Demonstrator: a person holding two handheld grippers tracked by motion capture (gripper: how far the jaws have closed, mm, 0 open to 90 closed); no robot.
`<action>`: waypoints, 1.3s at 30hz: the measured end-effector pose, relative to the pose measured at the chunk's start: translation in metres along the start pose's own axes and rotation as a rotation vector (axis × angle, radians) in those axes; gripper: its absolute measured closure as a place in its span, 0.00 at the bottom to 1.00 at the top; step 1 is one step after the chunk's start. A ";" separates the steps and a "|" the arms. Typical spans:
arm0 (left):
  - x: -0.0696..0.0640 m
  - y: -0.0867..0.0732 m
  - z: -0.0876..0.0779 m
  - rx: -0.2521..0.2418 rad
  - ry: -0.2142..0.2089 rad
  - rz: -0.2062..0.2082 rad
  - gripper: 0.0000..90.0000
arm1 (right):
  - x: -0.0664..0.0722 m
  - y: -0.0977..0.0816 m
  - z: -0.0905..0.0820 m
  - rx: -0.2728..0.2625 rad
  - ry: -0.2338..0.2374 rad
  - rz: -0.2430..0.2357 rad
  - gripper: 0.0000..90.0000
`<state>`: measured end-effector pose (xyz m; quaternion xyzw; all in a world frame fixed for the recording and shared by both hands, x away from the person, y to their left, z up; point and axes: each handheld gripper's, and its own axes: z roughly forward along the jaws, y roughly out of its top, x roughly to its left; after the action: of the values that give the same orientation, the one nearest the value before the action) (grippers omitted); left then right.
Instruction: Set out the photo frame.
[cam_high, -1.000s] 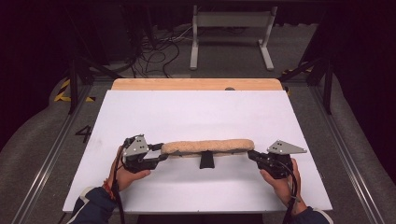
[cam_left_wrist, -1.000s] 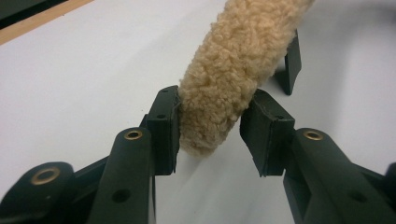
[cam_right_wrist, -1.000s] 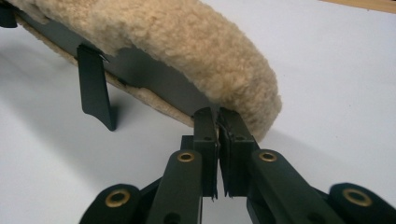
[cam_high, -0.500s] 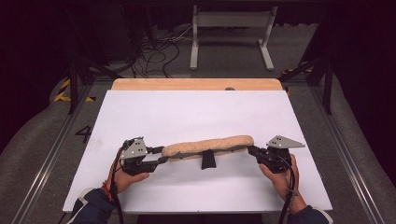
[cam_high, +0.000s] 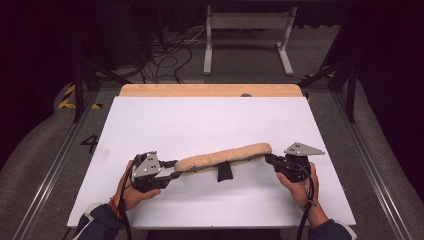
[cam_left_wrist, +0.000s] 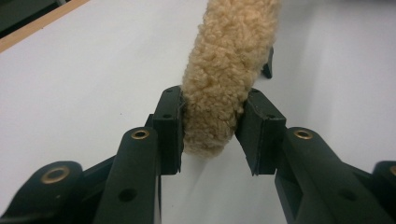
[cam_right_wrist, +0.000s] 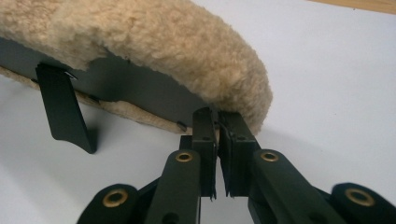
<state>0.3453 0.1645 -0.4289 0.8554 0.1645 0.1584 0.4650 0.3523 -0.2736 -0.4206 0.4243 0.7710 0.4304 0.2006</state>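
A long tan fleece pad with a dark grey lining is held between my two grippers, just above the white table. It slants, with its right end a little higher. A short black strap tab hangs from its middle down to the table. My left gripper has its jaws around the pad's left end; they have just been closing, and both pads press into the fleece. My right gripper is shut on the thin dark edge at the pad's right end.
A wooden strip runs along the table's far edge. Beyond it, a white metal stand and loose cables are on the floor. Metal rails flank the table on both sides.
The pad lay level between the grippers; now its left end sits a little lower and its right end higher. Both hands have barely shifted.
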 end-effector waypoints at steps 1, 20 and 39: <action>0.000 0.000 0.000 0.001 0.002 0.009 0.71 | 0.000 0.000 0.001 0.004 -0.001 0.001 0.94; -0.022 0.007 0.004 0.023 -0.002 0.101 0.72 | -0.013 0.009 0.016 -0.006 -0.011 0.052 0.92; -0.037 0.013 0.007 0.027 -0.035 0.141 0.72 | -0.014 0.020 0.023 -0.029 -0.023 0.073 0.88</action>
<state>0.3170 0.1369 -0.4263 0.8737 0.0978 0.1737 0.4438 0.3847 -0.2685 -0.4176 0.4540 0.7465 0.4436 0.1996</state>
